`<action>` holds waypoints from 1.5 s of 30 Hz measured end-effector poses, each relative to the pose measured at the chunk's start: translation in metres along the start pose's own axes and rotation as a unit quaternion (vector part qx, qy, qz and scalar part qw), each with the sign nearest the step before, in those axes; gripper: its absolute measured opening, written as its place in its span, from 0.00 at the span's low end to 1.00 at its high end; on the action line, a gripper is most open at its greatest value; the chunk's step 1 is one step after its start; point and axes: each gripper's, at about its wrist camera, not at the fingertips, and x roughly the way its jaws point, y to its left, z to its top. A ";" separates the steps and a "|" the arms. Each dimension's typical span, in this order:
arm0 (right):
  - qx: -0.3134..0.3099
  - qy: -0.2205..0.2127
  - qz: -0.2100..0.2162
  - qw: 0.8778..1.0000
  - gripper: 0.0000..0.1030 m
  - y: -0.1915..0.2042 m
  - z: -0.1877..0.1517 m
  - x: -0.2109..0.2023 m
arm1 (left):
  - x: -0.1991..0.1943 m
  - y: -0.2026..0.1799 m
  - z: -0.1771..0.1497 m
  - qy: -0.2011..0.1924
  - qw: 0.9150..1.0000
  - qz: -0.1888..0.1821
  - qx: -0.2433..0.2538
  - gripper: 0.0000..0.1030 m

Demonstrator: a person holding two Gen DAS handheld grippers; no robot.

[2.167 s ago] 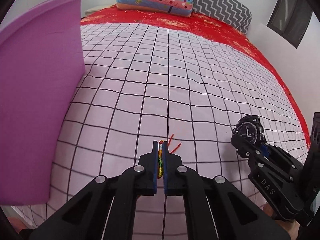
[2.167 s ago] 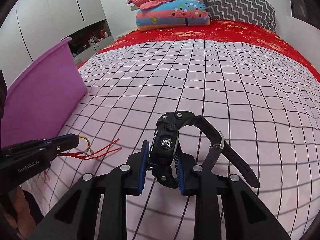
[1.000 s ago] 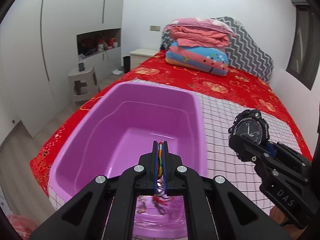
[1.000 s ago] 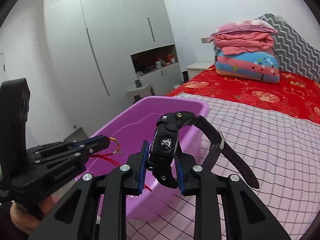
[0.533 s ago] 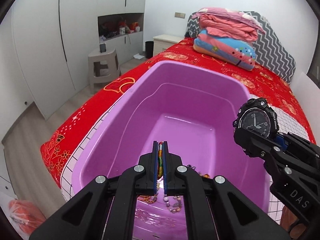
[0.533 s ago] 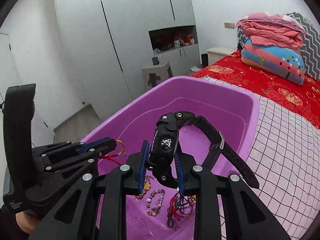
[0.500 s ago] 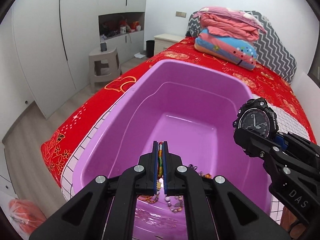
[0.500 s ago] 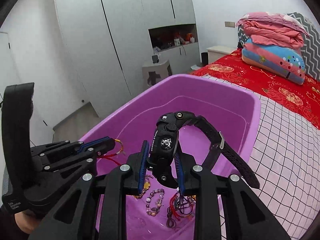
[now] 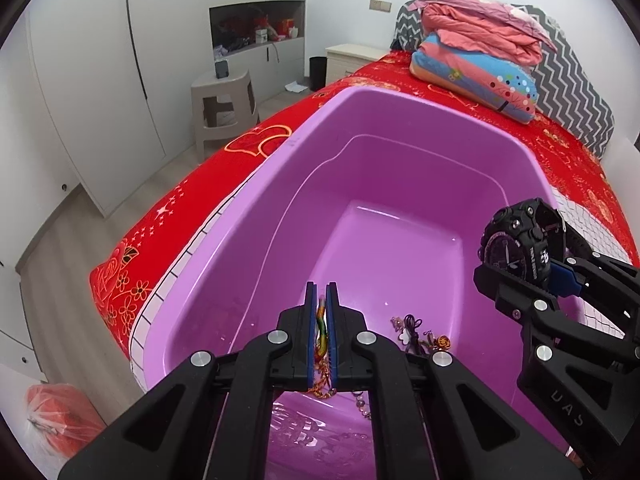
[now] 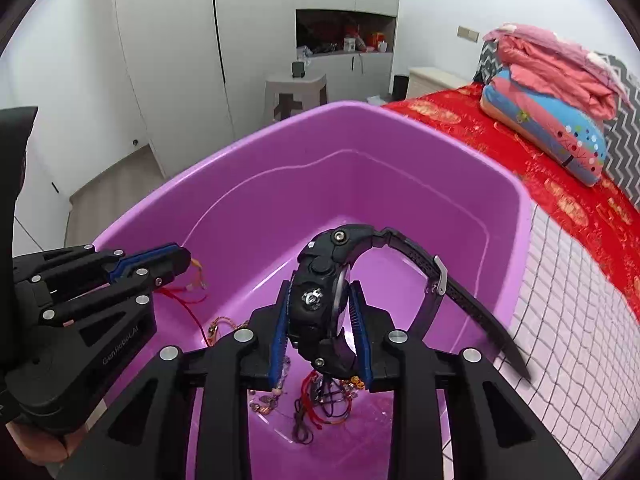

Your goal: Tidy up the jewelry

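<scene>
Watch (image 10: 320, 304) has tilted in loosening right tongs (image 10: 320, 336), dial hidden.

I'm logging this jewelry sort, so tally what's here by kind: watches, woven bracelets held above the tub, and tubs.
black watch: 1
woven bracelet: 1
purple tub: 1
loose jewellery on the tub floor: too tangled to count
Total: 3
</scene>
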 end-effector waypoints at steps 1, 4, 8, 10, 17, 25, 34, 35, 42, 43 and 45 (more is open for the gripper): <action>0.001 0.000 0.000 1.000 0.30 0.000 0.000 0.000 | 0.000 0.000 0.000 0.001 1.000 0.002 -0.001 0.06; 0.000 -0.018 -0.017 1.000 0.49 -0.001 0.002 -0.011 | -0.003 0.000 0.001 0.002 1.000 0.009 -0.005 0.13; 0.008 -0.035 -0.023 0.999 0.51 -0.011 0.009 -0.025 | -0.014 0.006 0.002 -0.014 0.999 0.022 -0.024 0.68; 0.015 -0.040 -0.023 0.999 0.51 -0.017 0.007 -0.032 | -0.019 0.008 0.003 -0.018 0.999 0.024 -0.032 0.75; 0.037 -0.047 -0.018 0.998 0.52 -0.026 -0.007 -0.045 | -0.028 0.006 0.003 -0.016 0.999 0.029 -0.042 0.91; 0.049 -0.048 -0.012 0.998 0.55 -0.028 -0.018 -0.050 | -0.041 0.003 0.000 -0.018 0.998 0.036 -0.040 0.93; 0.072 -0.054 -0.011 0.996 0.60 -0.037 -0.027 -0.061 | -0.053 -0.005 0.000 -0.017 0.998 0.037 -0.042 0.94; 0.074 -0.055 -0.013 0.996 0.61 -0.038 -0.028 -0.062 | -0.052 -0.005 0.000 -0.018 0.998 0.038 -0.042 0.94; 0.093 -0.048 -0.014 0.994 0.62 -0.044 -0.033 -0.066 | -0.064 -0.013 0.001 -0.021 0.997 0.053 -0.043 0.94; 0.094 -0.048 -0.014 0.994 0.62 -0.045 -0.034 -0.066 | -0.066 -0.014 0.000 -0.022 0.997 0.053 -0.044 0.94; 0.095 -0.047 -0.015 0.994 0.62 -0.044 -0.035 -0.067 | -0.068 -0.015 -0.001 -0.022 0.997 0.055 -0.046 0.94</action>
